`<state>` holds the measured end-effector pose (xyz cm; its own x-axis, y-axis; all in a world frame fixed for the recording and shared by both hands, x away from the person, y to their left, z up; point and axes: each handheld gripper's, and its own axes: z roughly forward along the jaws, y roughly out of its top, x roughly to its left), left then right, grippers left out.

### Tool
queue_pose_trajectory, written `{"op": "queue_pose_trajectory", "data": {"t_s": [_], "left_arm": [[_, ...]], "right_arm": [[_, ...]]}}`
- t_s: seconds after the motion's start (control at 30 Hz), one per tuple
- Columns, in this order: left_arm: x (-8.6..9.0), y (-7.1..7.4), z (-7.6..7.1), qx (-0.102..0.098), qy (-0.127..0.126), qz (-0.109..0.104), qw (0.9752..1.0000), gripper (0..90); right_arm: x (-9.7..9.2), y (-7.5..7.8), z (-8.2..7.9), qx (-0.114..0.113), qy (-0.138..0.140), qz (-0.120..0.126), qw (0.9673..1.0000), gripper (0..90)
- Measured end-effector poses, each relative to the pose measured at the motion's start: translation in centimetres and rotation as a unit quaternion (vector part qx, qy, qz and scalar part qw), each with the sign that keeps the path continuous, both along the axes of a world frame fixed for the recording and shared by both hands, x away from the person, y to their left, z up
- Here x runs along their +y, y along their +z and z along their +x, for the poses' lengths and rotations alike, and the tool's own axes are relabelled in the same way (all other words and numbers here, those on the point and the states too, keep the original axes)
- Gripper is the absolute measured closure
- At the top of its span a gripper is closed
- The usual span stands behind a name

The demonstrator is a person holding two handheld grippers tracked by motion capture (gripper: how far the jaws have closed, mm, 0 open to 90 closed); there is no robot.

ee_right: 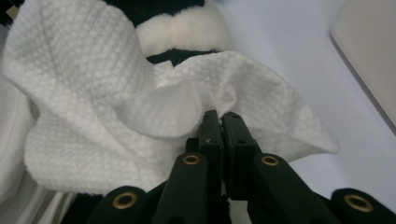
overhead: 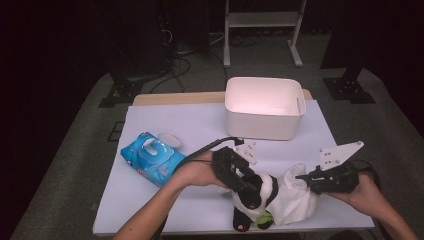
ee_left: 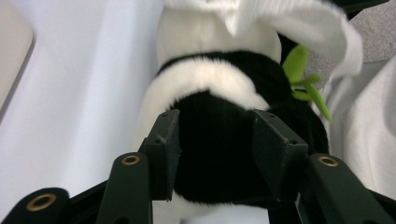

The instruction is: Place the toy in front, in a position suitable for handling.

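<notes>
A black and white plush panda [overhead: 255, 192] lies near the table's front edge, a green leaf [overhead: 262, 218] at its front. My left gripper [overhead: 245, 187] comes in from the left and is shut on the panda's black middle [ee_left: 210, 79], one pad pressed into the fur on each side. A white textured wipe [overhead: 295, 197] is draped over the panda's right side. My right gripper [overhead: 300, 176] is shut on a fold of that wipe [ee_right: 93, 93], its jaws pinched together [ee_right: 220, 121]. The panda's fur [ee_right: 182, 32] shows just beyond the wipe.
A white plastic bin [overhead: 260, 125] stands at the back of the table, right of centre. A blue pack of wipes [overhead: 152, 159] with its lid flipped open lies at the left. The white table top [overhead: 200, 125] ends close in front of the panda.
</notes>
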<state>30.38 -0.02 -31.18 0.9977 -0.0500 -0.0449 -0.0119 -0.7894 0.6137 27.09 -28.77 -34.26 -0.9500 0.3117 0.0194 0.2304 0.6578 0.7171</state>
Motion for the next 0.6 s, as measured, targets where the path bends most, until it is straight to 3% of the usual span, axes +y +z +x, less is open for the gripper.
{"op": "queue_pose_trajectory", "data": {"t_s": [0.17, 0.47, 0.6], "left_arm": [[-1.5, -0.3, 0.3, 0.005, -0.001, 0.009, 0.9999, 48.5], [-3.9, -2.2, 0.4, -0.002, -0.005, 0.053, 0.9986, 36.2], [-4.6, -3.5, 1.3, 0.043, 0.002, 0.057, 0.9975, 26.7]], "right_arm": [[0.3, 0.0, -0.2, -0.008, 0.010, -0.002, 0.9999, 86.8], [0.9, -0.2, -0.2, -0.010, 0.015, -0.007, 0.9998, 86.8], [1.3, -0.4, 0.0, -0.008, 0.024, -0.012, 0.9996, 86.9]]}}
